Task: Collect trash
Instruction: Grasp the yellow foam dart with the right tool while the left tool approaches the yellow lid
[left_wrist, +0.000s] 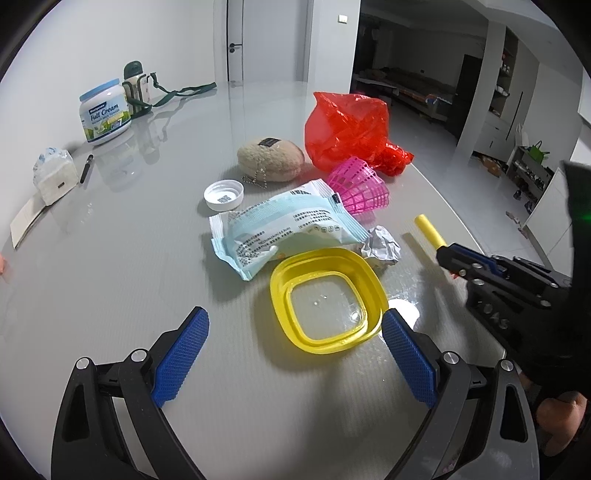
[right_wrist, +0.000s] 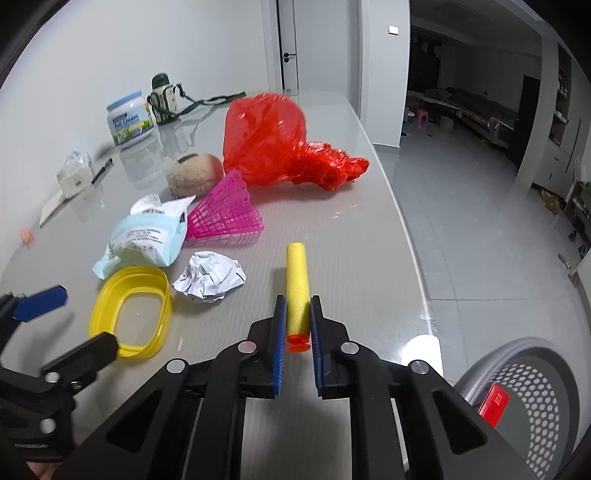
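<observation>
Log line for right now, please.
right gripper: shut on foam dart | left gripper: open by yellow lid | bin: unreached

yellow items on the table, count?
2. The yellow foam dart sits clamped in the right gripper near the table's right edge. The yellow lid lies between the open left gripper's fingers. Others may be hidden.

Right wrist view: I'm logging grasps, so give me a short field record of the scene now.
right gripper: shut on yellow foam dart
left gripper: open, empty
by left gripper: yellow lid
loose trash: crumpled paper, wipes packet, pink shuttlecock, red plastic bag
bin: lower right, below the table's edge
</observation>
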